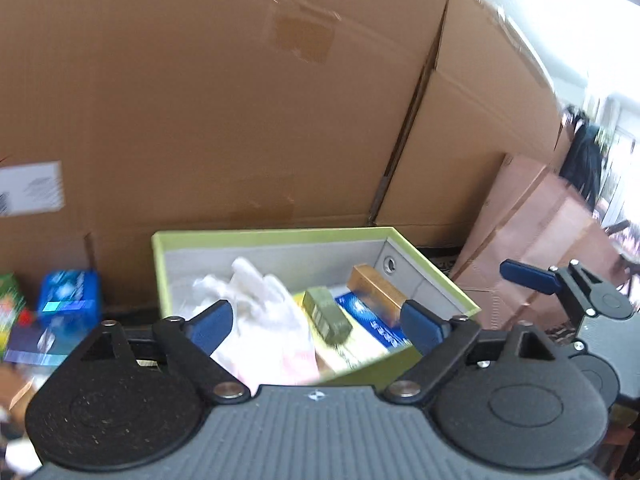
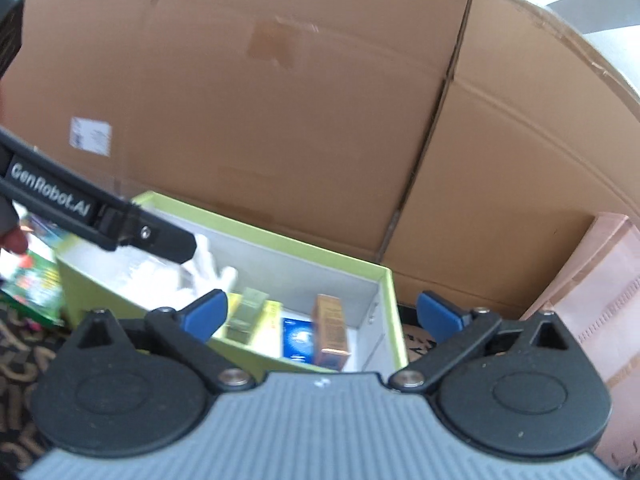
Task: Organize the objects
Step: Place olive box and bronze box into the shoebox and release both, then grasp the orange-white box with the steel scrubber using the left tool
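A lime-green box (image 1: 276,233) (image 2: 390,304) with a grey inside holds a white plastic bag (image 1: 260,304) (image 2: 208,268), an olive box (image 1: 328,316) (image 2: 248,312), an orange box (image 1: 378,290) (image 2: 330,330), a blue packet (image 1: 370,324) (image 2: 298,338) and a yellow box (image 1: 352,350) (image 2: 270,322). My left gripper (image 1: 316,322) is open and empty, just above the box's near side. My right gripper (image 2: 322,314) is open and empty, above the box's right part. The left gripper's body (image 2: 100,208) crosses the right wrist view.
Large brown cardboard cartons (image 1: 240,100) (image 2: 320,100) stand right behind the box. Pink cartons (image 1: 540,232) (image 2: 600,300) stand at the right. A blue pack (image 1: 70,296) and colourful packs (image 1: 10,308) (image 2: 32,280) lie left of the box. The right gripper (image 1: 552,280) shows at the right.
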